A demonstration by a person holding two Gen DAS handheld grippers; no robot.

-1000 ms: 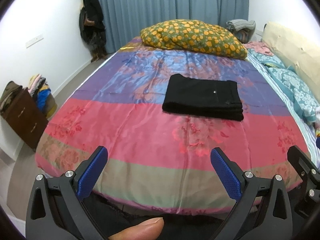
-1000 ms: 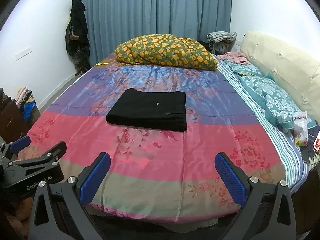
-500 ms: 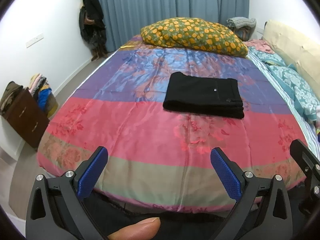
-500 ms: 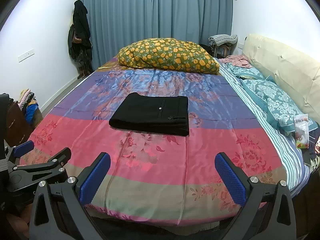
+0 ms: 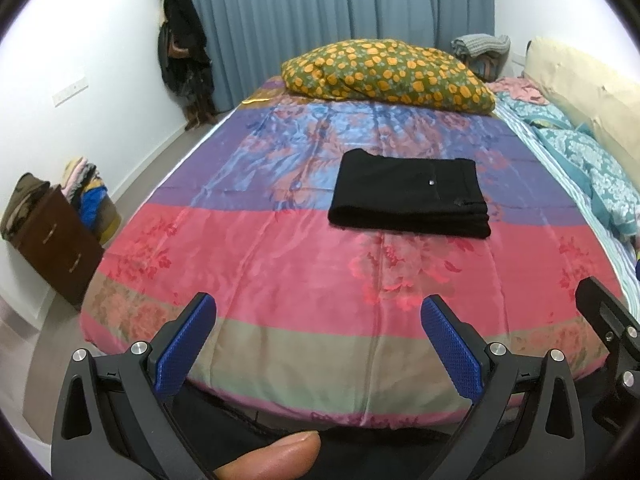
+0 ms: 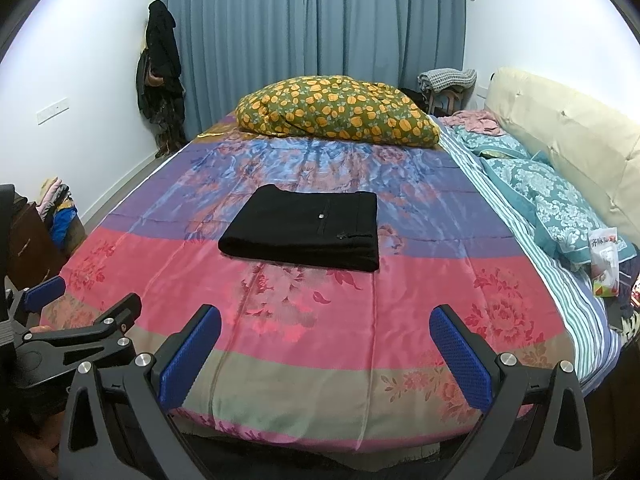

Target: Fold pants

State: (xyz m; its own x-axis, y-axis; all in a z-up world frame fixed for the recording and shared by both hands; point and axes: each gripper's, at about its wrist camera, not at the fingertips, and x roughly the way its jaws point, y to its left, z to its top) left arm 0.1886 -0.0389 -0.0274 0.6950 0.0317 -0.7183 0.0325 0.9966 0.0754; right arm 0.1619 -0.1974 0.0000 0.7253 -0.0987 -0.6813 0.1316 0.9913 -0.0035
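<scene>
Lying flat in the middle of the bed (image 5: 280, 280), the pants (image 5: 408, 200) are folded into a neat black rectangle. They sit where the quilt's purple band meets its pink band, with a small pale button showing on the top layer. In the right wrist view the pants (image 6: 308, 230) appear the same, square and tidy, touched by nothing.

Both tools hang near the foot of the bed, well apart from the pants. The left gripper (image 5: 318, 344) has its blue-padded fingers (image 5: 186, 350) spread wide with nothing between them. A thumb (image 5: 276, 456) shows at the bottom edge behind it. The right gripper (image 6: 324, 354) is likewise spread wide and empty, its blue pads (image 6: 460, 358) framing the quilt's pink and green bands.

Beyond the pants, a green pillow (image 5: 386, 74) with orange spots lies at the far end of the bed, before grey-blue curtains (image 5: 332, 16). Teal patterned bedding (image 6: 560, 204) runs along the right side beside a cream headboard (image 6: 568, 132). A brown drawer unit (image 5: 56, 240) with heaped clothes stands by the left wall, and dark coats (image 6: 160, 76) hang in the corner.
</scene>
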